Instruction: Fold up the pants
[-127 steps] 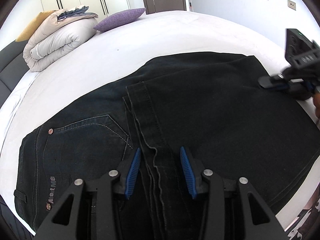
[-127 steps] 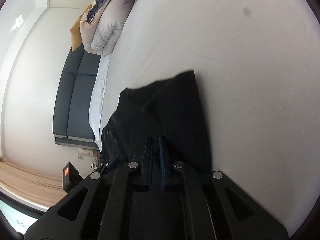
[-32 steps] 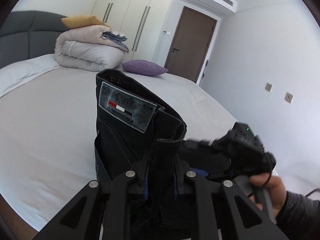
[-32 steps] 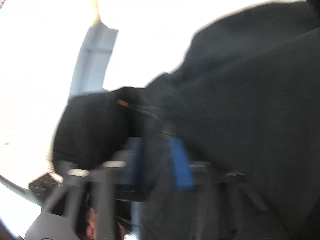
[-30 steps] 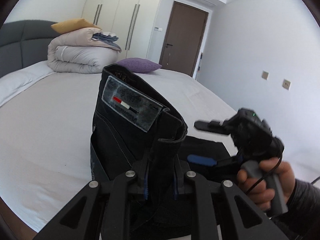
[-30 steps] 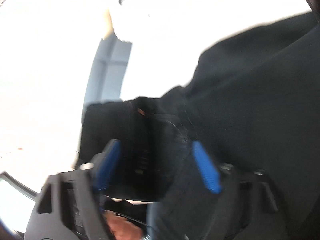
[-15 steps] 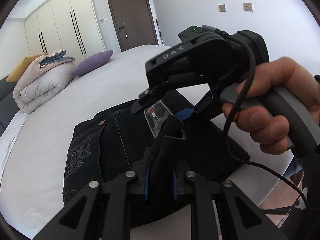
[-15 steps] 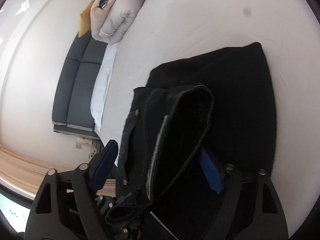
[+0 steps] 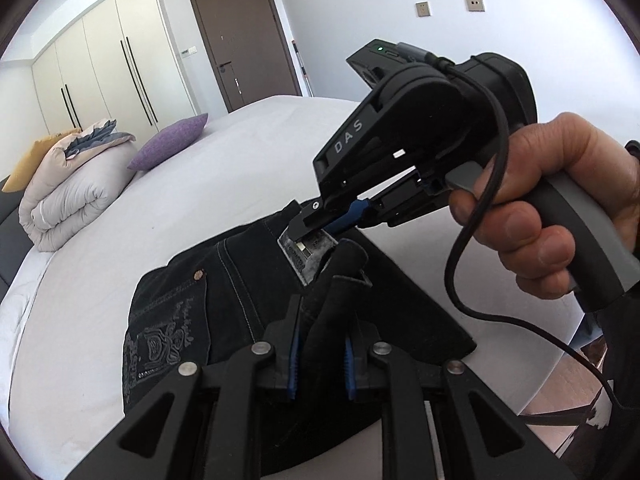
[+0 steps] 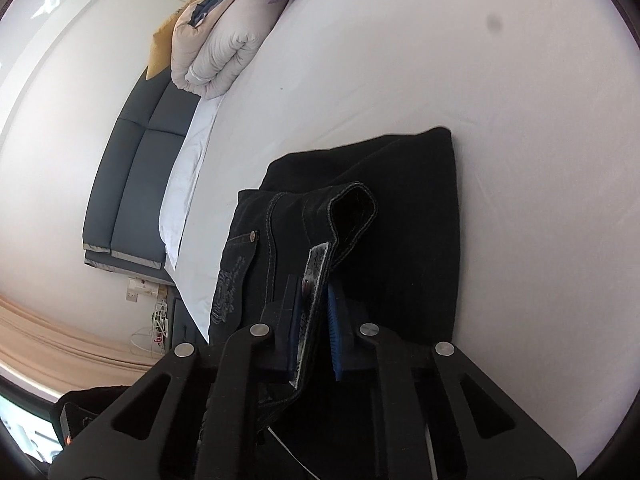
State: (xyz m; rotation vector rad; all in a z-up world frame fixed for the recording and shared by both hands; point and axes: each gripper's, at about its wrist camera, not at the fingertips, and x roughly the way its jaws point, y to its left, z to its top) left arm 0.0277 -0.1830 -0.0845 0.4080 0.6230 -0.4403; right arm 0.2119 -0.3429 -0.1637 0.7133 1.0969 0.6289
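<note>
A white bed [image 9: 248, 152] fills the room, with a rolled beige duvet [image 9: 72, 196] near its dark headboard [image 10: 132, 176] and a purple pillow [image 9: 170, 142] just beside the duvet. Behind stand cream wardrobes [image 9: 100, 68] and a brown door [image 9: 240, 36], and two wall sockets [image 9: 474, 2] sit on the white wall.

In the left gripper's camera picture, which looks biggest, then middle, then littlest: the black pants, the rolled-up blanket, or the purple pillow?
1. Black pants: biggest in the picture, though they lie closest to the camera, which makes them look larger.
2. Rolled-up blanket: middle.
3. Purple pillow: littlest, but it sits farthest back on the bed, so it may really be bigger than it looks.
</note>
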